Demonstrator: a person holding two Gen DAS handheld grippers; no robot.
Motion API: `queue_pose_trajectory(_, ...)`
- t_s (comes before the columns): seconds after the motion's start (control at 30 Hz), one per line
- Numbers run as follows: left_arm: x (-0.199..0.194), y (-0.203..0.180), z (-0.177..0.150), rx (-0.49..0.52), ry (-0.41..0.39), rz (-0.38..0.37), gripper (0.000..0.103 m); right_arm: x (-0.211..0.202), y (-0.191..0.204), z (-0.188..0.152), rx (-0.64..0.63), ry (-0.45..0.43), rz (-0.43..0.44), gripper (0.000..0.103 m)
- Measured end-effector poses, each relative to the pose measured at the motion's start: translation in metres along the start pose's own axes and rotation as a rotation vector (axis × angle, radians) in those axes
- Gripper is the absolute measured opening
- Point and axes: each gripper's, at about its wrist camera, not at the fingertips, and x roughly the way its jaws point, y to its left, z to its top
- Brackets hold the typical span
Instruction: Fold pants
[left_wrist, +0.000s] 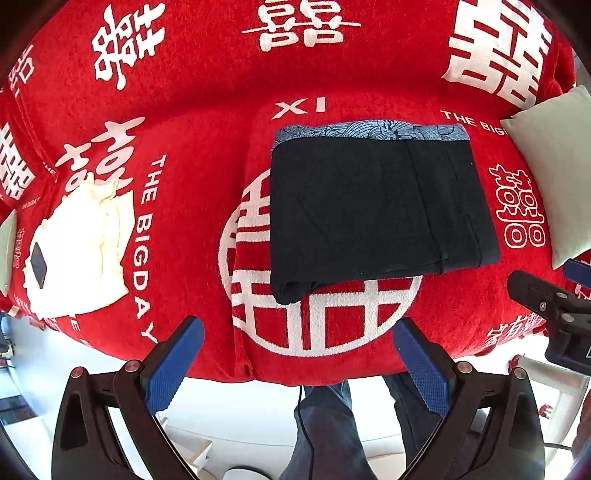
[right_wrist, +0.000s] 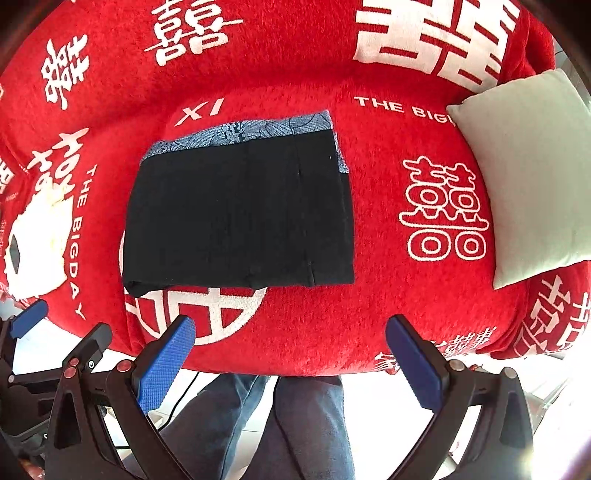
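Two open grippers, one folded bundle of dark pants (left_wrist: 376, 210) on the red blanket (left_wrist: 207, 122).

Lay well back on the blanket, squared into a compact rectangle with the patterned blue waistband (right_wrist: 243, 134) showing along the far edge; looked finished or nearly so. Best left alone apart from a light press on the loose near-left corner, judged the only untidy spot. Sat ahead of the left gripper (left_wrist: 299, 363), well apart, jaws spread wide and empty. Sat ahead and to the left of the right gripper (right_wrist: 291, 358), likewise wide, holding nothing.
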Motion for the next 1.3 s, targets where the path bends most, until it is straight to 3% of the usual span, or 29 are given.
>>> queue_pose_trajectory(1.3, 0.000, -0.014, 0.012, 0.047, 0.002, -0.020, 0.103, 0.001, 0.002, 0.012, -0.028, 0.009, -0.018, 0.103)
